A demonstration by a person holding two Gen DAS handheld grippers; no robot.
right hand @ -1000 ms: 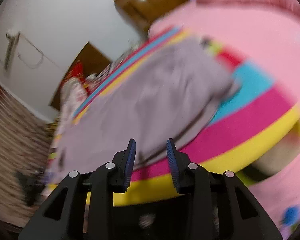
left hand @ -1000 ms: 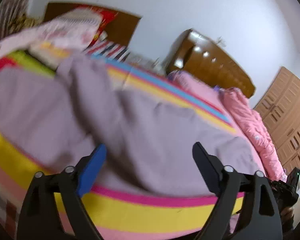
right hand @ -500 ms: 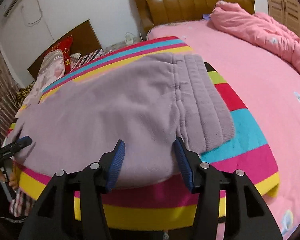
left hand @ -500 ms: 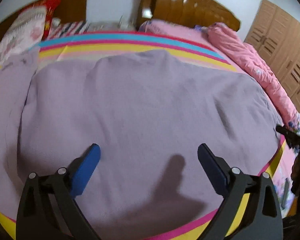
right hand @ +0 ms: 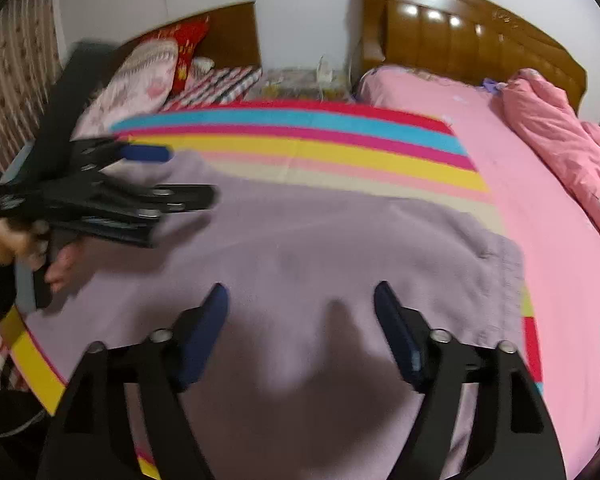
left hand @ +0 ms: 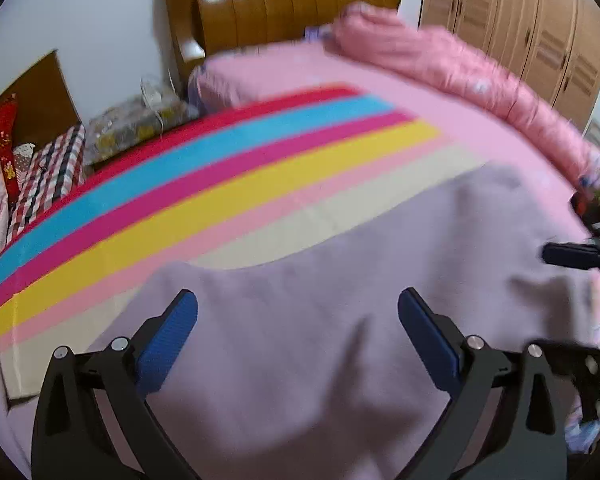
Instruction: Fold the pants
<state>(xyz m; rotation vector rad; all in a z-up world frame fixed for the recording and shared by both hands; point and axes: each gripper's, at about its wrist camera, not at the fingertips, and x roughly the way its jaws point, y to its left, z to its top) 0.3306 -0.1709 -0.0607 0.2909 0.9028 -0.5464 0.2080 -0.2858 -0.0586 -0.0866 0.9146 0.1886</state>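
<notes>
The mauve fleece pants (left hand: pixel 340 320) lie spread flat on a rainbow-striped blanket (left hand: pixel 204 184) on the bed; they also show in the right wrist view (right hand: pixel 320 248), with the ribbed waistband (right hand: pixel 508 280) at the right. My left gripper (left hand: pixel 298 320) is open and empty just above the pants. It also shows at the left of the right wrist view (right hand: pixel 168 176). My right gripper (right hand: pixel 302 312) is open and empty above the pants' near edge. One of its fingers (left hand: pixel 568 256) shows at the right of the left wrist view.
A pink sheet (right hand: pixel 560 260) covers the bed to the right, with a bunched pink quilt (right hand: pixel 560 128) by the wooden headboard (right hand: pixel 460 36). Pillows (right hand: pixel 148 72) and folded cloth lie at the far left. A wardrobe (left hand: pixel 540 28) stands at the right.
Both cameras have swung up and over the pants. My right gripper has opened wider. My left gripper has stayed open and moved further along the pants.
</notes>
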